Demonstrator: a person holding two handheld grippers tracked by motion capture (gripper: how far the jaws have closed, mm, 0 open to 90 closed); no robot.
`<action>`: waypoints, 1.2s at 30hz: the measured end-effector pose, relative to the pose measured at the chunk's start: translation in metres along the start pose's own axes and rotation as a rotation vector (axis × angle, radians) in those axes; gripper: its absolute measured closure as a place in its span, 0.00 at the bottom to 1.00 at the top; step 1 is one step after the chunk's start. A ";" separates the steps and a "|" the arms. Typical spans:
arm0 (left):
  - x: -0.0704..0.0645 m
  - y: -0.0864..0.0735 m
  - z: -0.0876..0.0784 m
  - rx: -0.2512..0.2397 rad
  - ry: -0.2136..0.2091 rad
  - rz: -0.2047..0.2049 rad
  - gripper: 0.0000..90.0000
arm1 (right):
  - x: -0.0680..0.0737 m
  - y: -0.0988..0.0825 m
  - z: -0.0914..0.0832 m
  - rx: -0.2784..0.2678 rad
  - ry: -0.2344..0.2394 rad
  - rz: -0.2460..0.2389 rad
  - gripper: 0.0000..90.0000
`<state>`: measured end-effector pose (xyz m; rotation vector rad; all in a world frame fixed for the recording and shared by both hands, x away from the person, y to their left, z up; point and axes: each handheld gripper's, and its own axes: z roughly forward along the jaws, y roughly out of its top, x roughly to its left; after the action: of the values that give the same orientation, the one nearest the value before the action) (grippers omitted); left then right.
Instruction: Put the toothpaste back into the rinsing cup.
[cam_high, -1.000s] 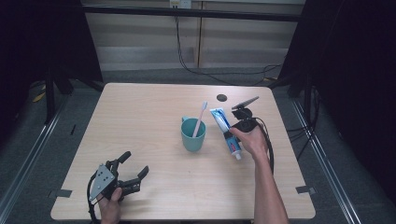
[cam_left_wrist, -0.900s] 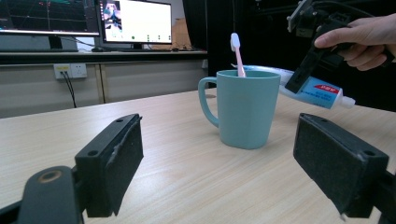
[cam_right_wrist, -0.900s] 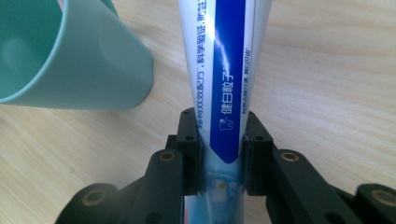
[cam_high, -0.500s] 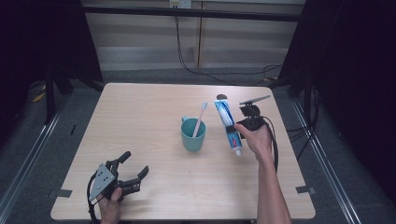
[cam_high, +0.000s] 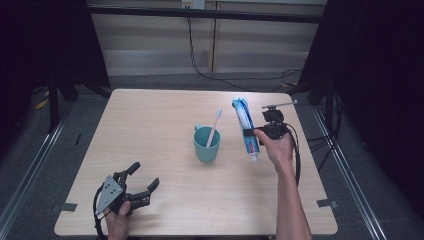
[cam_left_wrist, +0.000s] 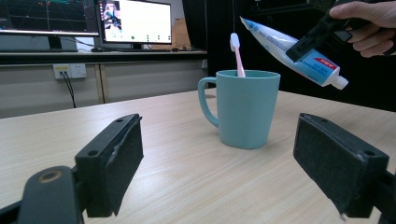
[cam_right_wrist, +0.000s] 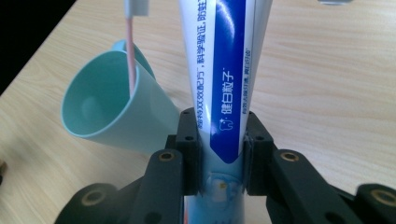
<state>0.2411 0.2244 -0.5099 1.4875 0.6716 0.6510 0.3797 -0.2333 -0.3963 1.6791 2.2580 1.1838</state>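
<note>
Over the wooden table (cam_high: 165, 125), the right gripper (cam_right_wrist: 221, 140) pinches a toothpaste tube (cam_right_wrist: 224, 70) near its cap end — it could pivot and slip — while the left gripper (cam_left_wrist: 224, 163) stands spread.

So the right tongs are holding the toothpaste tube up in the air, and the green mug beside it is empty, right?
Not quite: the mug is not empty. A pink toothbrush stands in it, head up, as the left gripper view shows plainly. The rest holds: the right tongs are shut on the toothpaste tube, lifted clear of the table.
</note>
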 end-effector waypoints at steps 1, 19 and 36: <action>0.000 0.000 0.000 0.000 0.000 0.000 0.18 | 0.001 0.000 -0.001 -0.010 0.002 -0.006 0.81; 0.000 0.000 0.000 0.000 -0.001 0.000 0.18 | 0.010 0.004 -0.020 -0.201 0.054 -0.095 0.81; 0.000 0.000 0.000 -0.001 -0.017 -0.008 0.18 | 0.020 0.002 -0.017 -0.300 0.102 -0.137 0.81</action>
<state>0.2412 0.2241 -0.5101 1.4868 0.6640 0.6319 0.3650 -0.2248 -0.3758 1.3614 2.0812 1.5150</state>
